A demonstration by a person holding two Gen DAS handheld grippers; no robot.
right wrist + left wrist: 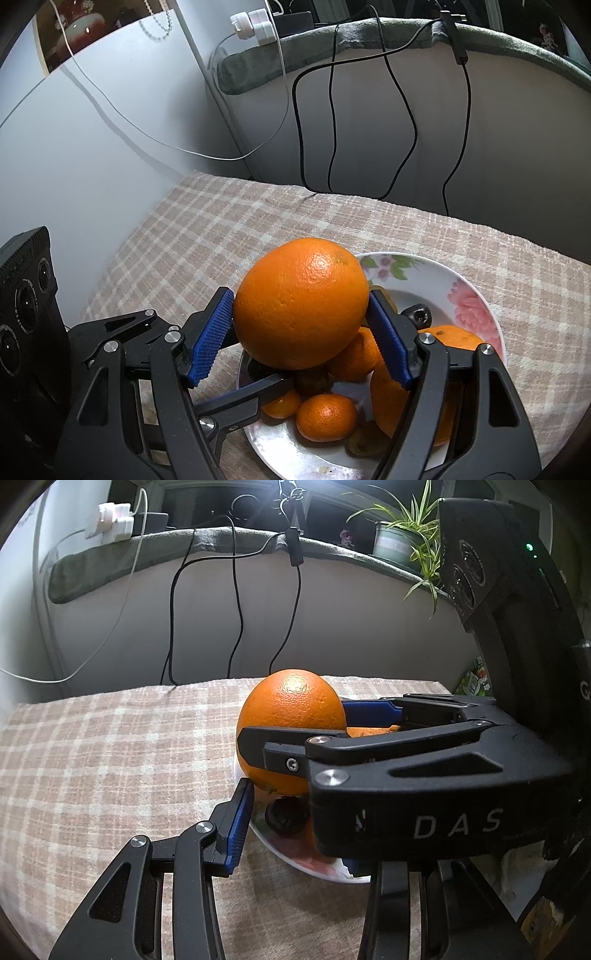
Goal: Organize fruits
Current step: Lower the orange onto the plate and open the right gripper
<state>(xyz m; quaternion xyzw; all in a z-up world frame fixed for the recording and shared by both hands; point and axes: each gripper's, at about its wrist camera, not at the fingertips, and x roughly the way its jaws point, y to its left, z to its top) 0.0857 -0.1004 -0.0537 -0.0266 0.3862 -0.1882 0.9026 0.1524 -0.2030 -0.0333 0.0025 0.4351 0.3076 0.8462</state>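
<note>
One large orange [301,304] sits pinched between the blue pads [210,339] of the right gripper [295,332], held just above the heap of fruit in the flowered plate [476,295]. Both pads press on its sides, near the fruit's widest part, so the grip looks fair but not deep.

Left gripper [295,830]: only its left blue pad shows clearly, standing at the plate's near rim and just clear of the orange; the other finger is hidden behind the right gripper's body. Jaws appear partly spread with nothing seen pinched (cannot confirm the hidden side).

Risks, as judged:
- Smooth round skin on ribbed pads; a tilt or a jolt could let the orange roll out and drop onto the pile.
- Below it lie small mandarins [327,417] and dark, wrinkled fruits [419,315] (kind not clear); a fall would scatter them, possibly off the shallow plate.
- The two grippers crowd each other; the left finger reaches under the orange in the right wrist view, so a careless move could knock the plate or the fruit.

Surface: a beige checked cloth [110,757] over the table, soft, so the plate may shift if pushed.

Room: pale wall behind, black cables [332,129] and a white cable hanging from a ledge covered in grey-green fabric, white plug adapters [110,520], a potted spider plant [402,535] at the right.
</note>
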